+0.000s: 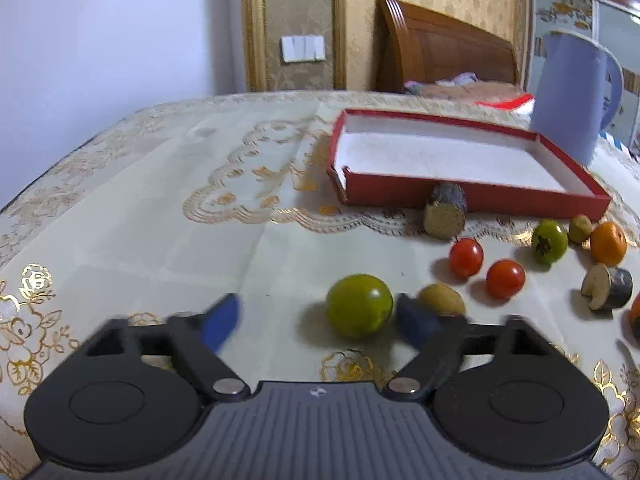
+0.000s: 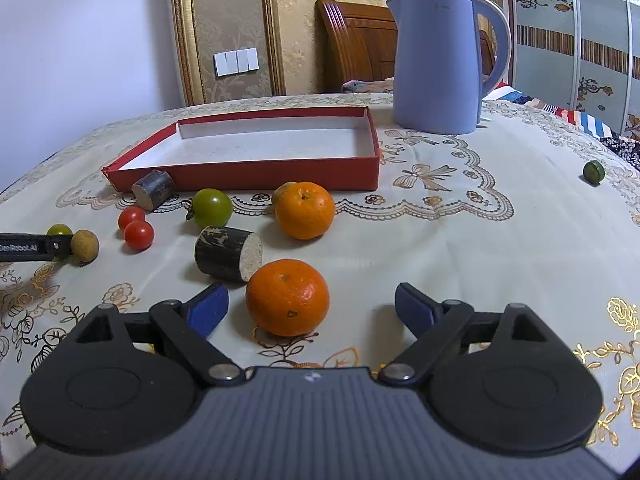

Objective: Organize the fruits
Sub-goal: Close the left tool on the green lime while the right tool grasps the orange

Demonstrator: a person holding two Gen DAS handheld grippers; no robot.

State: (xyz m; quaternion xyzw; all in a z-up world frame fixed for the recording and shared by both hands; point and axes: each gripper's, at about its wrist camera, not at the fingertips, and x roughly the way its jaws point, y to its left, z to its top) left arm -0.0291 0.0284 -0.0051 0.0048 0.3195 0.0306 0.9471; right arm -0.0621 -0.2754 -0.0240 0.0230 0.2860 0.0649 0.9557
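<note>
Fruits on embroidered tablecloth, red tray, blue kettle.

Both wrist cams low, close over table, angled down; share red tray & fruit.

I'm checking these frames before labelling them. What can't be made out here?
- Left wrist view: left gripper fingers are motion-blurred, so contact with the green tomato is unclear.
- Left wrist view: orange fruit cut off by right edge.
- Right wrist view: small green piece too small to identify.
</note>
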